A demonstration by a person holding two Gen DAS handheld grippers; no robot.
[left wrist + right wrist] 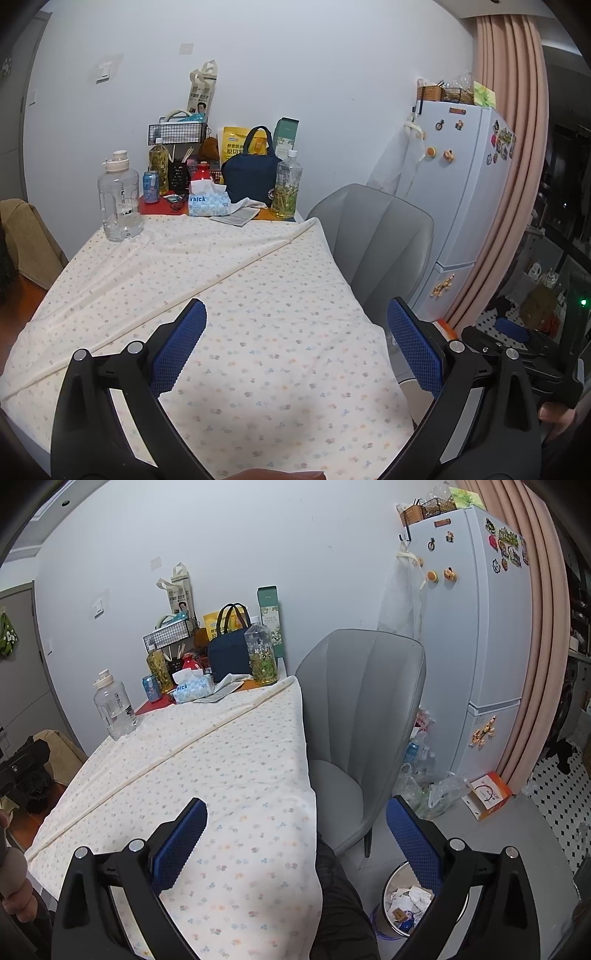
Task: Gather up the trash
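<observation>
Right hand-held gripper above paper-filled bin

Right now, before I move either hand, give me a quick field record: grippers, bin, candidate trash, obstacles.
left gripper: open, empty, above the tablecloth
right gripper: open, empty, at the table's right edge
bin: on the floor beside the table, holding crumpled paper
candidate trash: blue can, paper sheet, both at the far end
floor clutter: plastic bags, orange box
obstacle: grey chair behind the bin
</observation>
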